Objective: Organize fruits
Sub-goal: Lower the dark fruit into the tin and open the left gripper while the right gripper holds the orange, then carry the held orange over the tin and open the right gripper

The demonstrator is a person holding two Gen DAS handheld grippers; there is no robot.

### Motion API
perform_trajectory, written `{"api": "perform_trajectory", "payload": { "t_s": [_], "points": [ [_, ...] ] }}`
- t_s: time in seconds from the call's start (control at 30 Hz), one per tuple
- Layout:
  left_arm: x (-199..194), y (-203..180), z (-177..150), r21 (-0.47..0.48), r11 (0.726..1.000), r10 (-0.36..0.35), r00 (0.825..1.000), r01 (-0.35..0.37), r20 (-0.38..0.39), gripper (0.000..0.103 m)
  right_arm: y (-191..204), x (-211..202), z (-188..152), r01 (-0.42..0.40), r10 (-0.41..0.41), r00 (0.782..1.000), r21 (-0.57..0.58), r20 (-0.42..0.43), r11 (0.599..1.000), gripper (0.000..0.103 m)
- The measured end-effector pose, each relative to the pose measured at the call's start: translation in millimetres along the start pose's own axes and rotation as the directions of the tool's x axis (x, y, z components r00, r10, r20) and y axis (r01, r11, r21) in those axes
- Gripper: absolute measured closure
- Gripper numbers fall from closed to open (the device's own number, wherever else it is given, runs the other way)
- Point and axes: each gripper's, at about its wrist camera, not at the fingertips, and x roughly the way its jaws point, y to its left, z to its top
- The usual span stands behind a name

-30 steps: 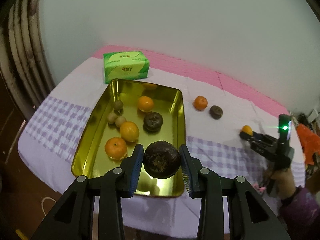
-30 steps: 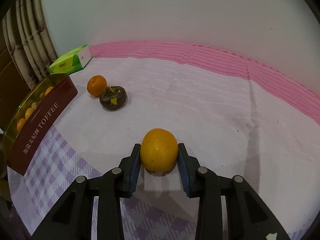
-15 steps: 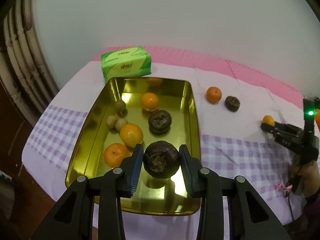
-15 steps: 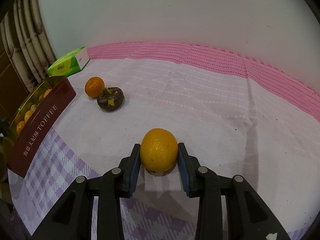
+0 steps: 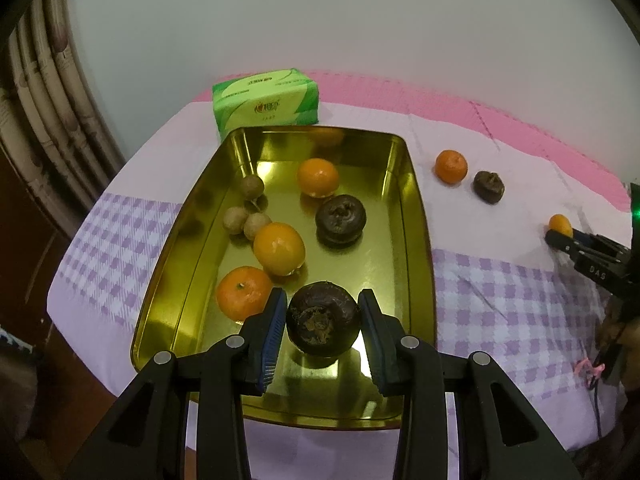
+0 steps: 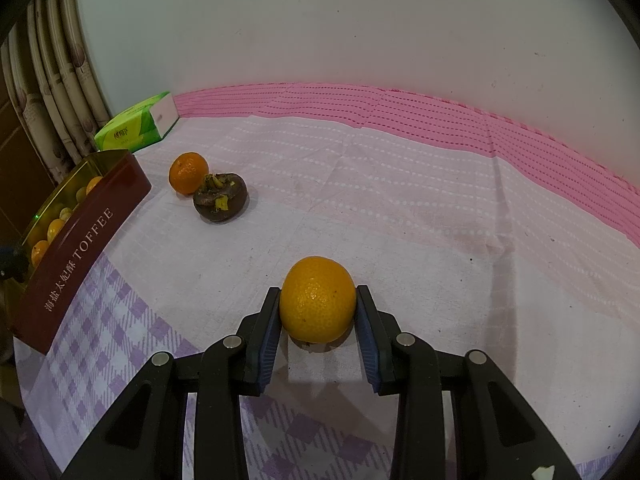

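Left gripper [image 5: 322, 322] has moved in over the near end of the gold tin [image 5: 416, 216] since a second ago and now sits lower, its pads clamped on a mangosteen [image 5: 322, 323] above bare tin floor by the near rim; release looks imminent. Inside the tin: oranges, longans and another mangosteen [image 5: 340, 219]. Right gripper [image 6: 317, 312] is unchanged, pinching an orange [image 6: 317, 299] that rests on the tablecloth [image 6: 400, 208], well right of the tin. A tangerine [image 6: 188, 173] touching a third mangosteen [image 6: 220, 197] remains loose near the tin's far right corner. Tissue pack [image 5: 266, 103] sits at the far edge.
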Motion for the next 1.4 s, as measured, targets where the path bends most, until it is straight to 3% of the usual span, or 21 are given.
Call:
{"api": "perform_trajectory", "payload": {
  "t_s": [1.0,1.2,1.4],
  "points": [
    [9,0,-1,0.014,0.996,0.088,0.995,-0.087,-0.041,0.064,0,1,0,0.005,-0.005,1.0,-0.005,-0.003,1.0,0.07],
    [-1,-1,-2,0.013,0.993,0.117,0.993,-0.116,-0.032,0.059,0,2,0,0.014,-0.014,1.0,-0.014,-0.004,1.0,0.07],
    [-27,-5,-2,-0.004,0.989,0.145,0.989,-0.145,0.008,0.045,2,1,0,0.032,-0.032,0.999,-0.034,-0.008,0.999,0.07]
  ]
}}
